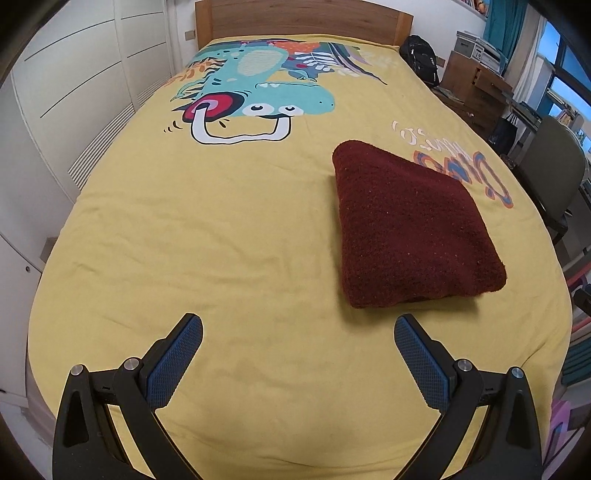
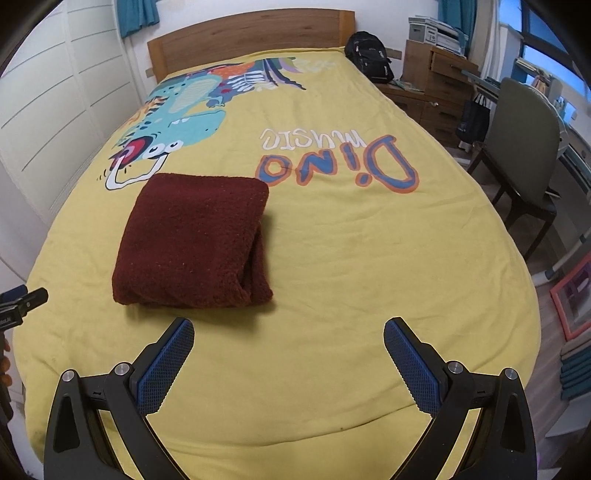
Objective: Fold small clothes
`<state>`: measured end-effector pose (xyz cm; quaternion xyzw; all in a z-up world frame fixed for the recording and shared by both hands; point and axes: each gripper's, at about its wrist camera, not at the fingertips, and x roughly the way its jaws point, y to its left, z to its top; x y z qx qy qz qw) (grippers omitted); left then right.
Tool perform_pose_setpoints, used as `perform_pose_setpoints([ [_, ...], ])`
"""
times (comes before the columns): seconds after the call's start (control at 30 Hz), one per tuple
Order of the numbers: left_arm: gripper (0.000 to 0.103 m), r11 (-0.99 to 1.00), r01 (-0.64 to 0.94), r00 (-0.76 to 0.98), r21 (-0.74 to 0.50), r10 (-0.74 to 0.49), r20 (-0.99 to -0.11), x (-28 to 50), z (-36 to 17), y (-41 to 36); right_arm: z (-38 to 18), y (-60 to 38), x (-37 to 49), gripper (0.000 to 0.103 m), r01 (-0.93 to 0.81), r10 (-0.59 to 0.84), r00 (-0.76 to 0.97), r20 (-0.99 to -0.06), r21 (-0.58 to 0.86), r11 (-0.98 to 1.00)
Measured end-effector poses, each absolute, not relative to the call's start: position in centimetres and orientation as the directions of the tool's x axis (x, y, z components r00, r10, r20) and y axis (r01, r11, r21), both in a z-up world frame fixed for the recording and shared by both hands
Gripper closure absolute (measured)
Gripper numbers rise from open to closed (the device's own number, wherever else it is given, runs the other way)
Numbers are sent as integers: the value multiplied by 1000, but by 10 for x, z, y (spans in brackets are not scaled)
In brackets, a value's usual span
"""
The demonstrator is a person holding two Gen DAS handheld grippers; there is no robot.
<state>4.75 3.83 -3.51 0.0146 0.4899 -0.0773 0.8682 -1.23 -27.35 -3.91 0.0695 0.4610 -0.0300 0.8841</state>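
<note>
Home bedroom, likely a child's: bed with yellow dinosaur-print cover, wooden headboard, white wardrobe doors, desk chair, wooden drawers, black backpack, teal curtains.

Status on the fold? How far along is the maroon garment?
Done: the dark maroon fleecy garment lies folded into a compact rectangle on the yellow dinosaur-print bedspread, its layered edges showing on one side. In hand: nothing; the left gripper and right gripper both hover with jaws open and empty, short of the garment. Left: no other loose clothes are visible on the bed, so little seems to remain.
</note>
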Motion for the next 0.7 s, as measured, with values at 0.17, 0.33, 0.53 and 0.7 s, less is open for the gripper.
perform_pose_setpoints([
  [0.17, 1, 988, 148, 510, -50, -120, -852, 47, -35, 39, -39, -275, -14, 1, 123, 6, 569, -822, 92, 988],
  [0.33, 1, 988, 144, 508, -47, -115, -854, 48, -35, 40, -40, -275, -14, 1, 123, 4, 564, -826, 89, 988],
  [0.53, 1, 989, 144, 503, -41, -109, -857, 47, -36, 39, -41, -275, -13, 1, 121, 6, 562, -827, 89, 989],
  [0.7, 1, 988, 151, 491, -34, -105, -865, 49, -40, 38, -42, -275, -14, 1, 120, 6, 558, -830, 88, 989],
])
